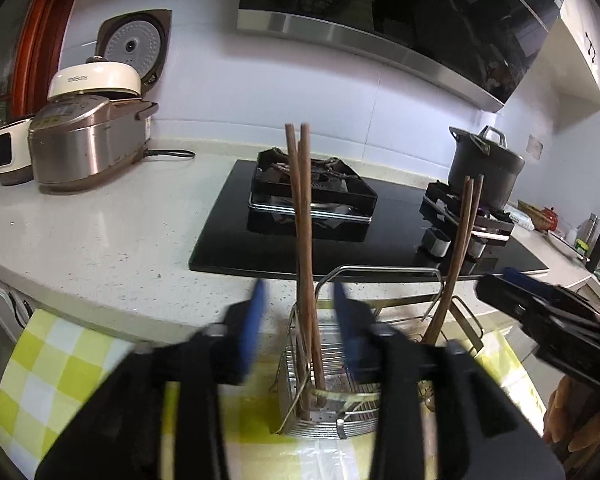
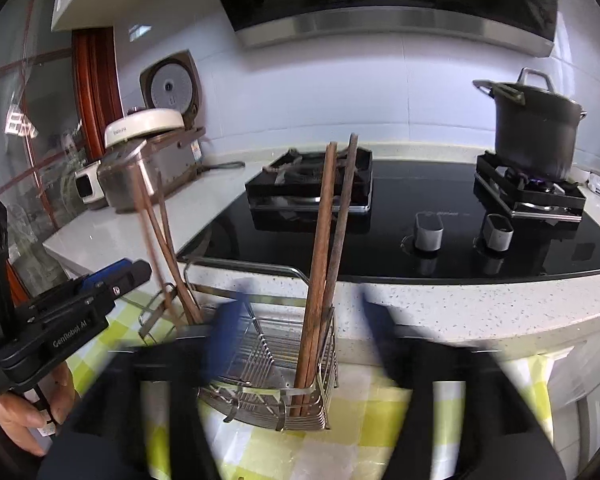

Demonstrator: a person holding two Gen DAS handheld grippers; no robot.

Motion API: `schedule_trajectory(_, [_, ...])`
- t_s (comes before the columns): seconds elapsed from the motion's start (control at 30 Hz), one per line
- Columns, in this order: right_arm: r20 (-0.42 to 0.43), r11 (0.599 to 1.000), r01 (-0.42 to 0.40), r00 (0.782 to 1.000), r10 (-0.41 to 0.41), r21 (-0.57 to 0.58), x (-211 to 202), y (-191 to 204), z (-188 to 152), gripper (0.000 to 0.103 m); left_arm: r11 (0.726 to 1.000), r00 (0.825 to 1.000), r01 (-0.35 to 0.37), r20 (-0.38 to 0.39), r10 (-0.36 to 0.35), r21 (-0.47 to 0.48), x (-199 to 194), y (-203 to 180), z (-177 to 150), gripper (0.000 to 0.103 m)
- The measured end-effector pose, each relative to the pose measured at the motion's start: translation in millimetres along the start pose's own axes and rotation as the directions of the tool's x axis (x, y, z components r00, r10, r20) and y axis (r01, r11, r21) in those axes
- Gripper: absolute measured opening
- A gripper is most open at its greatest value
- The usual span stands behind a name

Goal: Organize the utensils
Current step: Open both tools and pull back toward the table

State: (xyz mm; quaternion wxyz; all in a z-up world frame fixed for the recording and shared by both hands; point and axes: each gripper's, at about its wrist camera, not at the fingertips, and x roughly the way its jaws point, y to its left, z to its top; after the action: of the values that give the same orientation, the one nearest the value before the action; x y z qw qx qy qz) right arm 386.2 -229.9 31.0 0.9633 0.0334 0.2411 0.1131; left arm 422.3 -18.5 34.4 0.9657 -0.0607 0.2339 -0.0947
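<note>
A steel wire utensil rack (image 1: 328, 404) (image 2: 268, 364) stands on a yellow checked cloth (image 1: 60, 360) (image 2: 360, 440). One pair of brown chopsticks (image 1: 304, 240) (image 2: 324, 264) stands upright in one end of it. A second pair (image 1: 456, 256) (image 2: 160, 256) leans in the other end. My left gripper (image 1: 300, 320) is open, its blue pads either side of the first pair, not touching. It also shows in the right wrist view (image 2: 112, 276). My right gripper (image 2: 300, 320) is open, blurred, just in front of the rack. It also shows at the right of the left wrist view (image 1: 500, 280).
A black gas hob (image 1: 340, 224) (image 2: 420, 224) lies behind the rack, with a dark pot (image 1: 484, 168) (image 2: 536, 132) on a lit burner. An open rice cooker (image 1: 88, 136) (image 2: 152, 160) stands at the left on the white counter (image 1: 112, 240).
</note>
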Motion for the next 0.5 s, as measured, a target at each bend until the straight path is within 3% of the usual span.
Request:
schedule_trajectory(0.13, [0.019,1.0,0.013,1.0,-0.013,-0.003,-21.8,-0.4,-3.8,0.072,0.999,0.999,-0.05,0.02,0.05,0.007,-24.6,5.2,-7.1,0.064])
schedule_trajectory(0.2, [0.018,1.0,0.018,1.0,-0.018,0.004,-35.1,-2.7,-11.8,0.072,0.996,0.996,-0.089,0.032,0.089,0.016,-40.0,8.5,-13.0,0.08])
schedule_trajectory(0.27, [0.01,1.0,0.016,1.0,-0.017,0.019,-45.9,-6.4,-21.7,0.072,0.994,0.994,-0.108,0.028,0.107,0.035,-53.4,11.7,-21.6,0.086])
schedule_trajectory(0.5, [-0.039,0.997,0.027,0.999,-0.024,0.074,-77.1,-17.3,-77.7,0.072,0.987,0.988,-0.143,-0.042,0.146,0.073,-95.3,26.4,-75.1,0.089])
